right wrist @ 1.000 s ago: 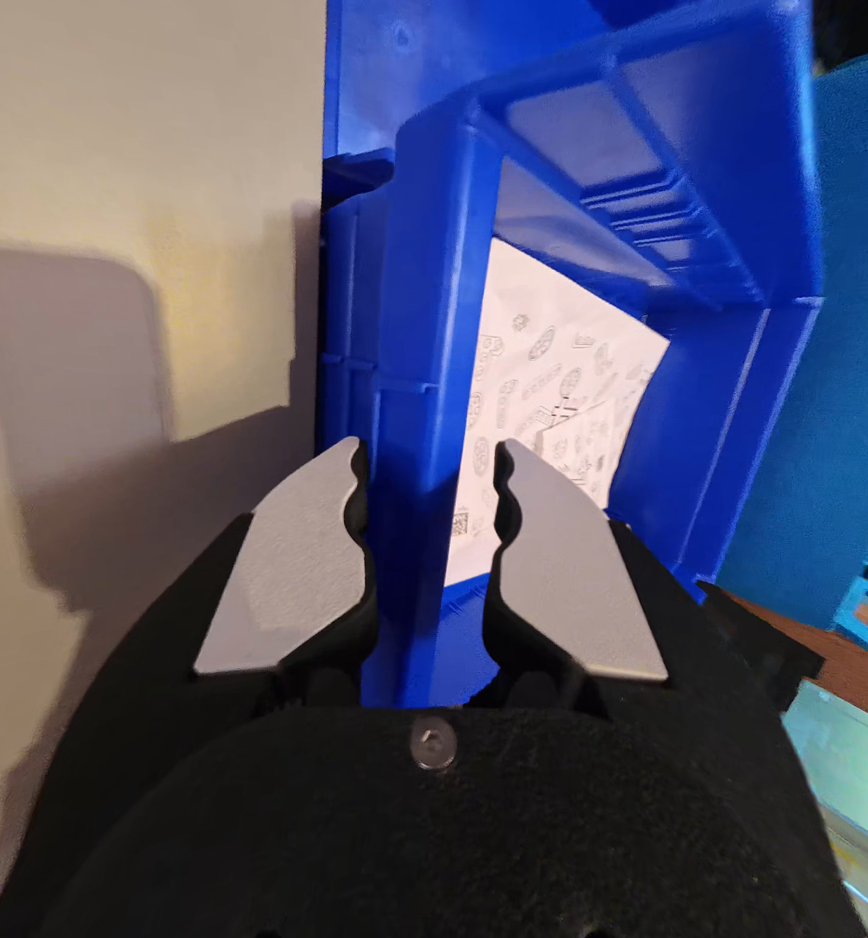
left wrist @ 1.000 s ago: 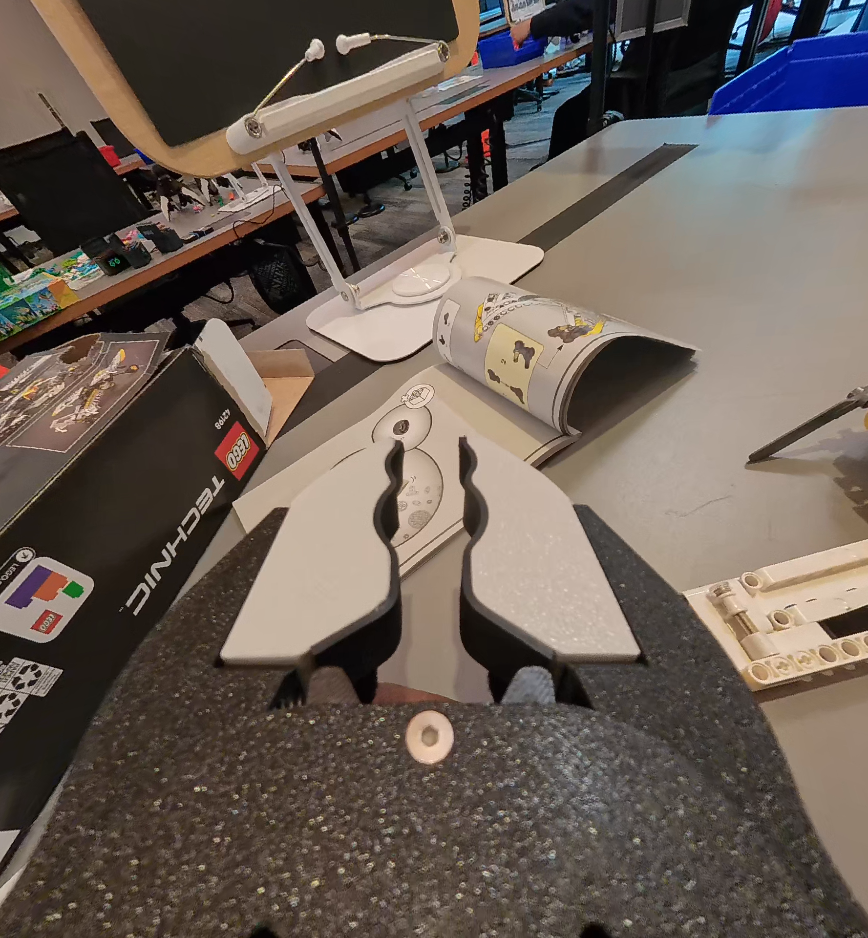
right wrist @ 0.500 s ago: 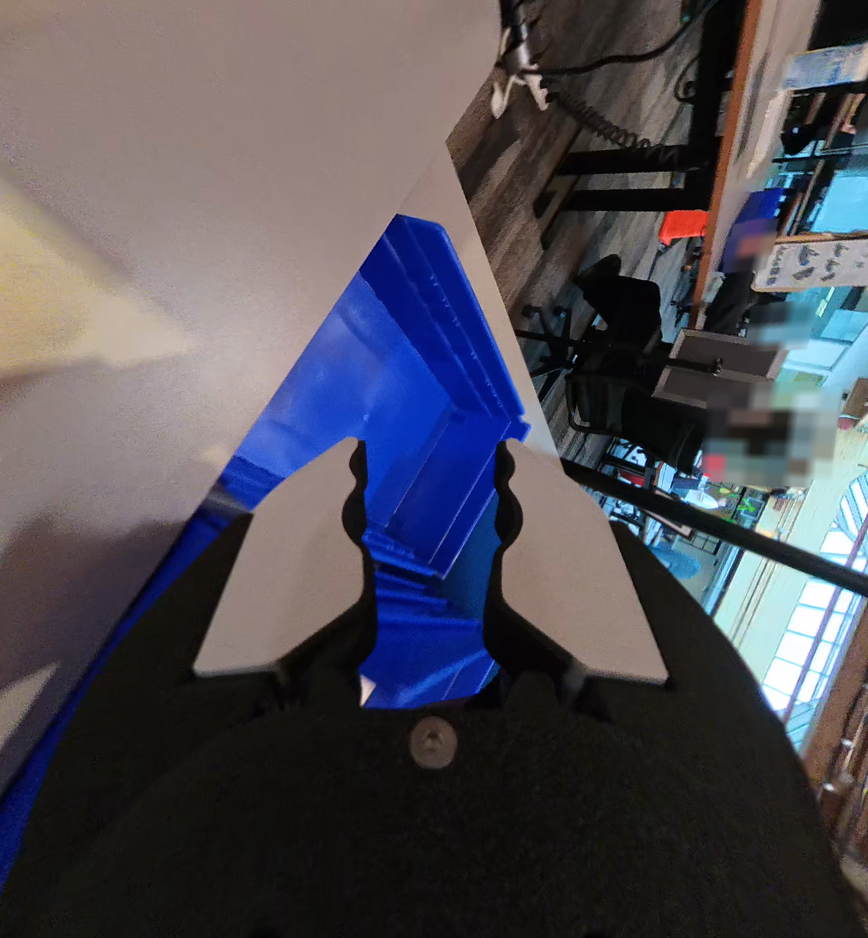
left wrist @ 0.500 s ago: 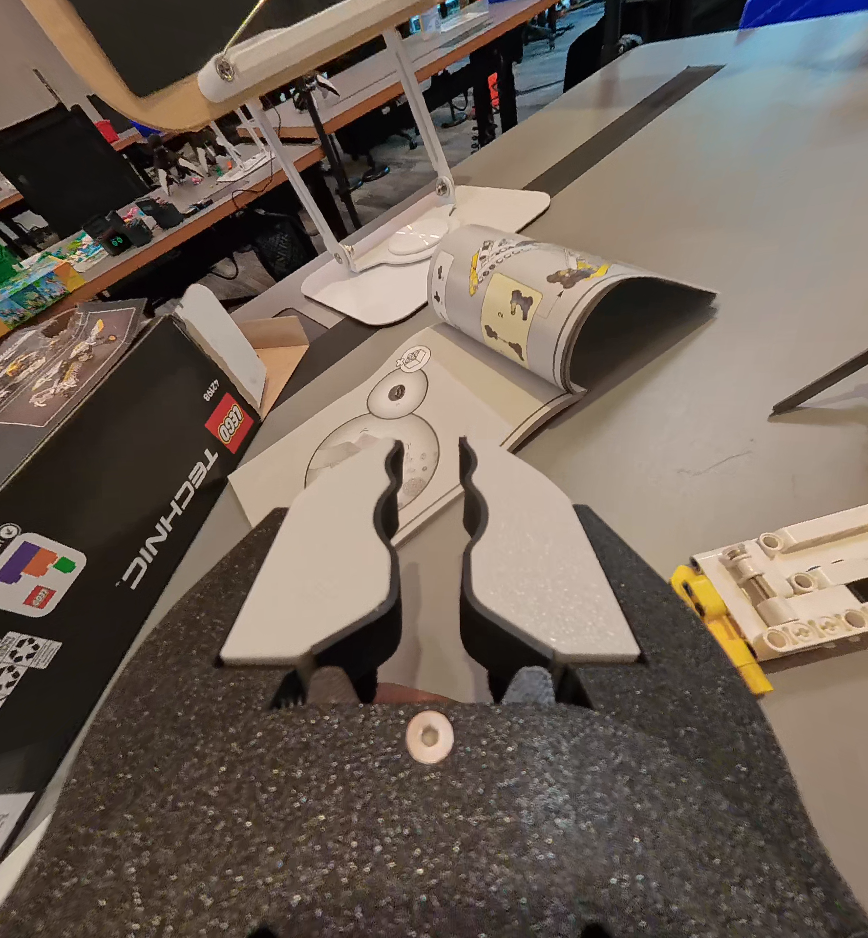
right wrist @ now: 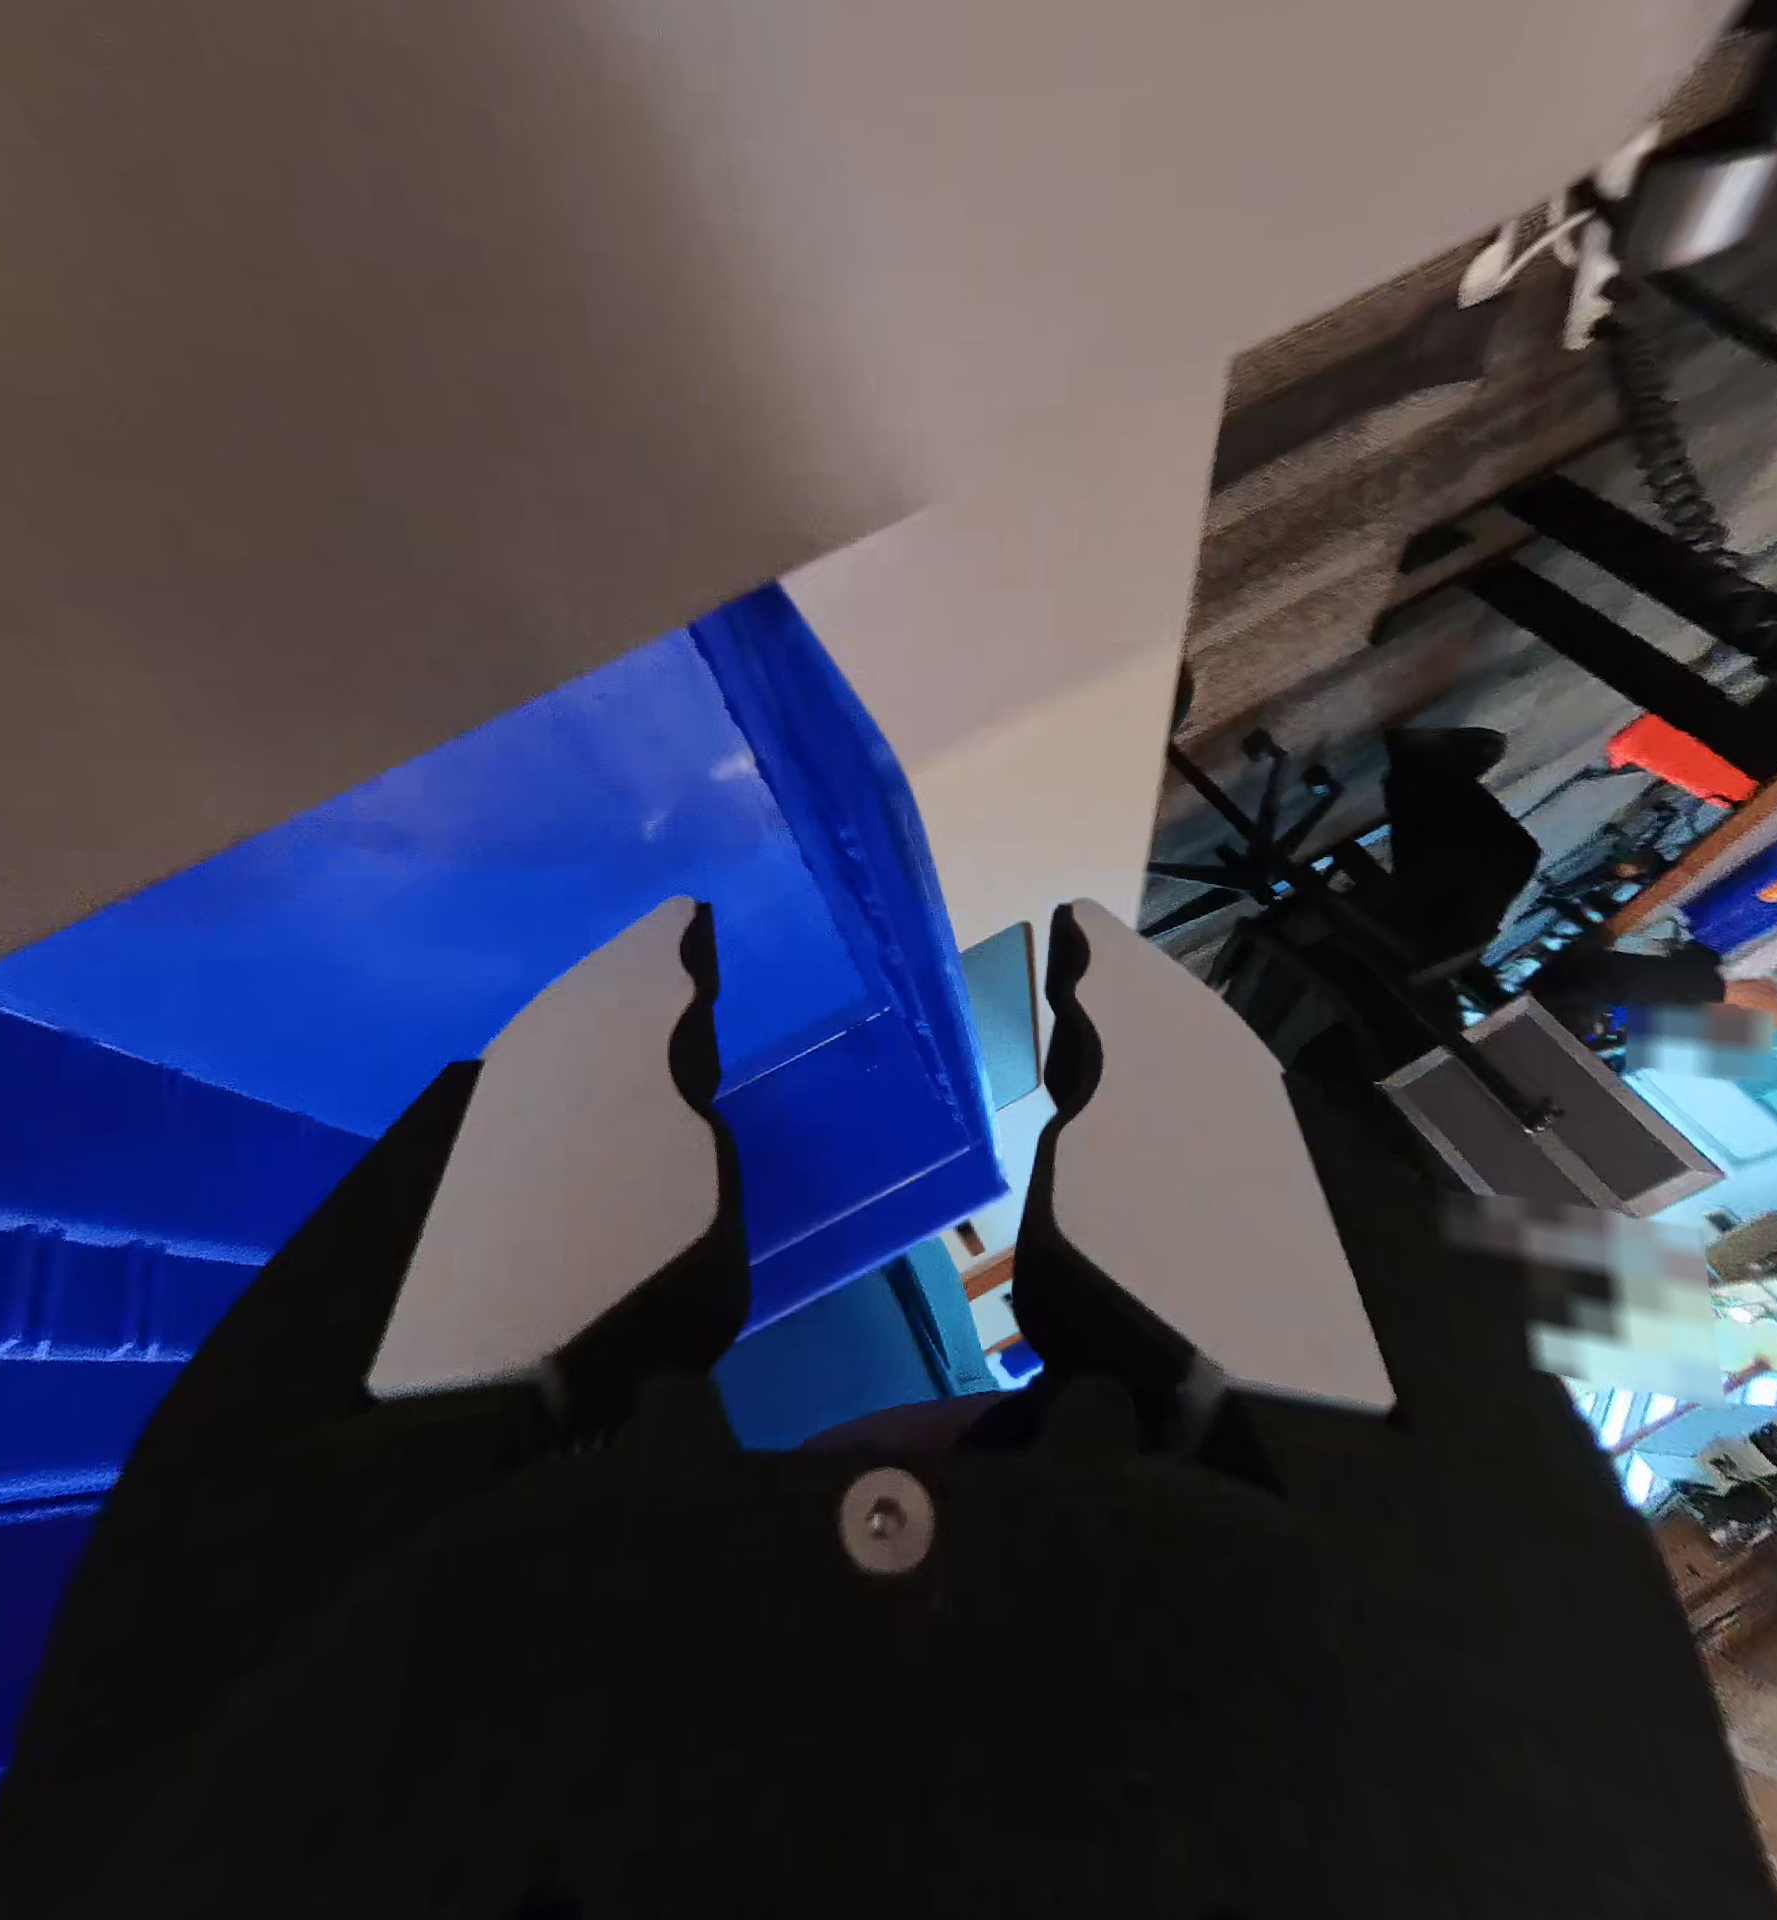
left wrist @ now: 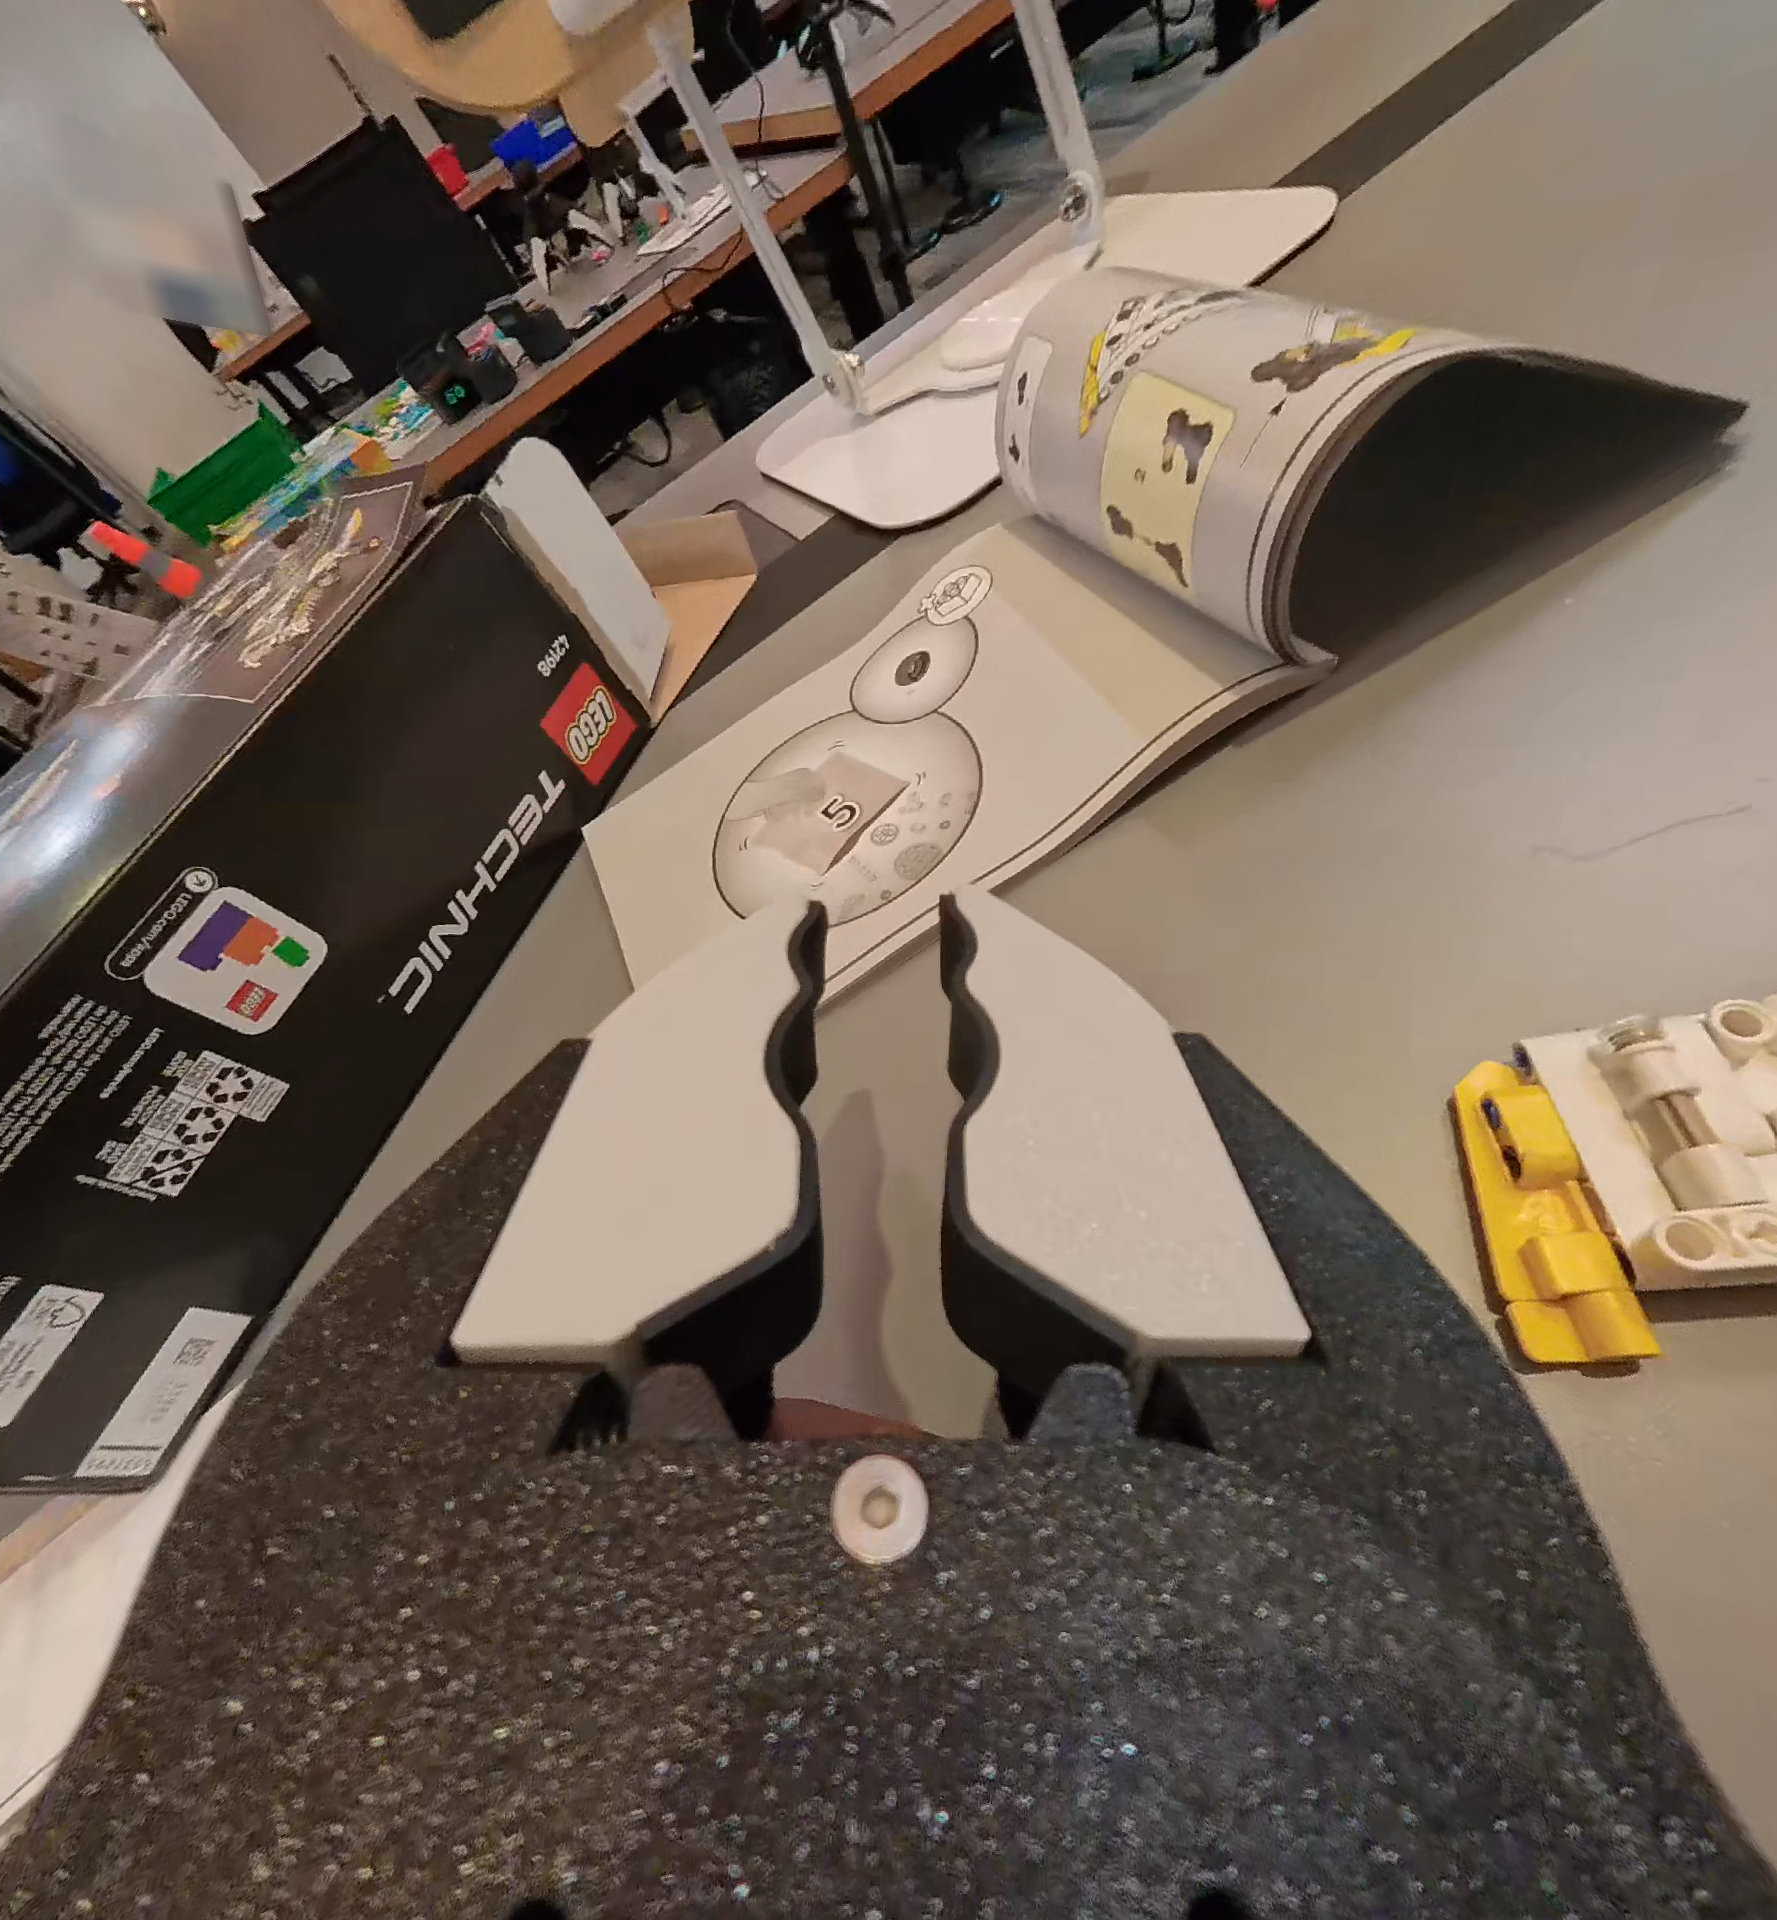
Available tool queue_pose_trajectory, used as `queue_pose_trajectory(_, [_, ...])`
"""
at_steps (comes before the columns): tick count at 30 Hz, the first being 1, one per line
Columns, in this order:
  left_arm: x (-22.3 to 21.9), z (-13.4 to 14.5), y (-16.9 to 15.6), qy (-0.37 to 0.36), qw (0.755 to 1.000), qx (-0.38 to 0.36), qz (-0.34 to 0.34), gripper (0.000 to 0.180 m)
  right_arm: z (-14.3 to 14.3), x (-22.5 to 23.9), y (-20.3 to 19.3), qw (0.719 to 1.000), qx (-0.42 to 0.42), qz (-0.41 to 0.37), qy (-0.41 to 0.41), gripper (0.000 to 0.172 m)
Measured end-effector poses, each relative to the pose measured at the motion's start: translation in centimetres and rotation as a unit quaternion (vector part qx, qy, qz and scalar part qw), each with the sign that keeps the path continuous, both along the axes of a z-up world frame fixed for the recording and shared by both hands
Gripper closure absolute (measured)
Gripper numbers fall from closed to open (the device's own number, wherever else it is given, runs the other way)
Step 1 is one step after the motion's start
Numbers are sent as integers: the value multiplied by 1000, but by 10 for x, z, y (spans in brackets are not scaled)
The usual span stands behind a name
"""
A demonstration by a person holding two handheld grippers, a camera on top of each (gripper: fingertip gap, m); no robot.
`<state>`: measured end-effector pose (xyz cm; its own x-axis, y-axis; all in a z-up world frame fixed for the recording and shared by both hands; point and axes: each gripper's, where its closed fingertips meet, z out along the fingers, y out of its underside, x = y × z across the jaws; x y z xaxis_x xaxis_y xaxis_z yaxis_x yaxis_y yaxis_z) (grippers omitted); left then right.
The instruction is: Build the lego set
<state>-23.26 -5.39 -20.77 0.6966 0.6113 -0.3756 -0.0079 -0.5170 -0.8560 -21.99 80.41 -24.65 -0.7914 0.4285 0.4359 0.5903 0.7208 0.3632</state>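
Observation:
My left gripper (left wrist: 879, 914) hovers over the grey table (left wrist: 1435, 831), just short of the near edge of an open instruction booklet (left wrist: 967, 748). Its jaws stand a little apart with nothing between them. A black toy box (left wrist: 292, 883) lies to its left, and a white and yellow brick assembly (left wrist: 1694, 1132) lies to its right. My right gripper (right wrist: 879, 925) is open wide beside a blue plastic bin (right wrist: 448, 935). The bin's rim (right wrist: 863, 831) shows between the fingers, but the pads do not press on it. The right wrist view is strongly tilted.
A white stand base (left wrist: 1019, 343) sits behind the booklet. In the right wrist view the table's edge (right wrist: 1185, 623) drops to a floor with chairs and desks (right wrist: 1486, 831). More desks and monitors stand at the back left (left wrist: 396, 260).
My right gripper's jaws have widened off the blue bin's wall, which they straddled a second ago, and the view has swung toward the table edge. My left gripper has shifted a little over the table, its gap unchanged.

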Motion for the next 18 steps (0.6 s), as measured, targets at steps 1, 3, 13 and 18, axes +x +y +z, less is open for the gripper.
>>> queue_pose_trajectory(1, [1,-1,0,4,1000,-9,3,160,-8,-1,2,1000,-1,-7,-12,110])
queue_pose_trajectory(3, [3,-4,2,17,999,-28,5,160,-26,-1,3,999,-10,-21,-24,124])
queue_pose_trajectory(13, [5,-6,4,19,999,-38,-2,160,27,-5,11,994,95,43,-30,163])
queue_pose_trajectory(18, [7,-5,5,18,999,-34,-11,160,93,-2,13,981,182,72,-10,168])
